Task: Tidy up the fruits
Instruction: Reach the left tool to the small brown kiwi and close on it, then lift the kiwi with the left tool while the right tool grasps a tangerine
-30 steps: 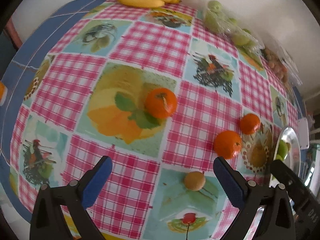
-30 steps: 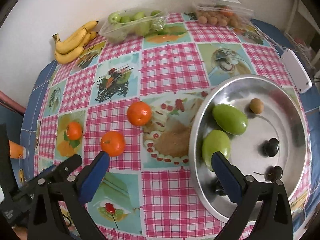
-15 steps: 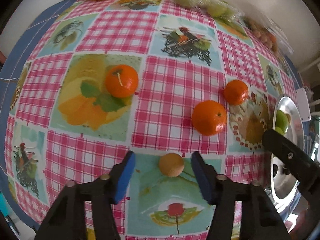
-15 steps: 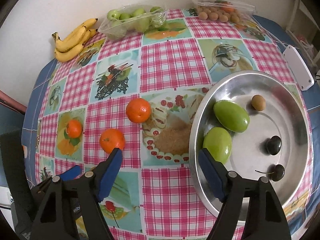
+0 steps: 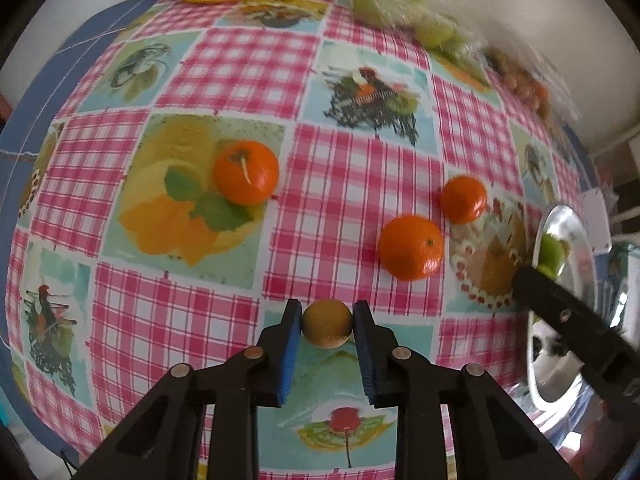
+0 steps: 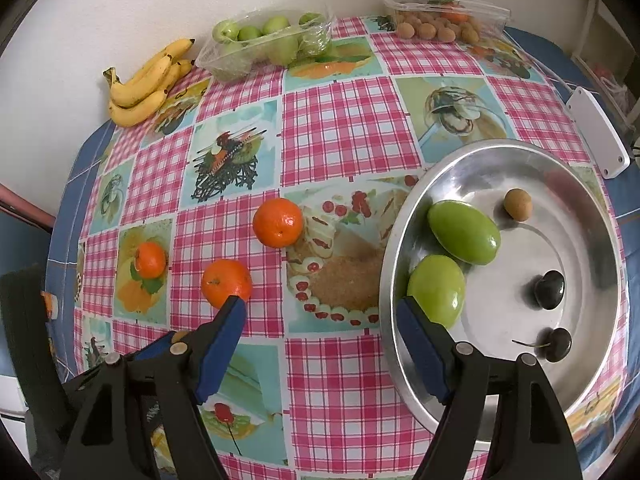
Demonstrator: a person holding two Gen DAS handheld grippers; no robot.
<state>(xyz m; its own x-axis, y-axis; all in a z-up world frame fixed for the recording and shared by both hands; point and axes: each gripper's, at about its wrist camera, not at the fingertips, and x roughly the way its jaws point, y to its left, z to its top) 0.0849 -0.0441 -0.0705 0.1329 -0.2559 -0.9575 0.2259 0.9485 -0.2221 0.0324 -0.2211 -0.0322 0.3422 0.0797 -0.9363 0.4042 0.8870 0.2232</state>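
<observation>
Gripping a small round brown fruit (image 5: 327, 323) on the patterned tablecloth (image 5: 224, 60), the left gripper (image 5: 326, 330) has just been closing, and its blue pads (image 5: 290, 354) now press on the fruit's two sides at about its widest girth. The fruit sits near the table's front edge, well apart from the metal bowl (image 6: 600, 216), where a similar brown fruit (image 6: 517, 204) lies with two green mangoes (image 6: 464, 232) and two dark cherries (image 6: 549, 289). Judged by its look, the fruit is light, with a thin, brittle skin over a firm round body: it may roll or crack under hard pressure, so a light hold across the middle suits it. The right gripper (image 6: 324, 344) hangs with its jaws apart over the cloth beside the bowl's rim, holding nothing; its left finger overlaps a tangerine (image 6: 226, 283) in view, contact unclear.
</observation>
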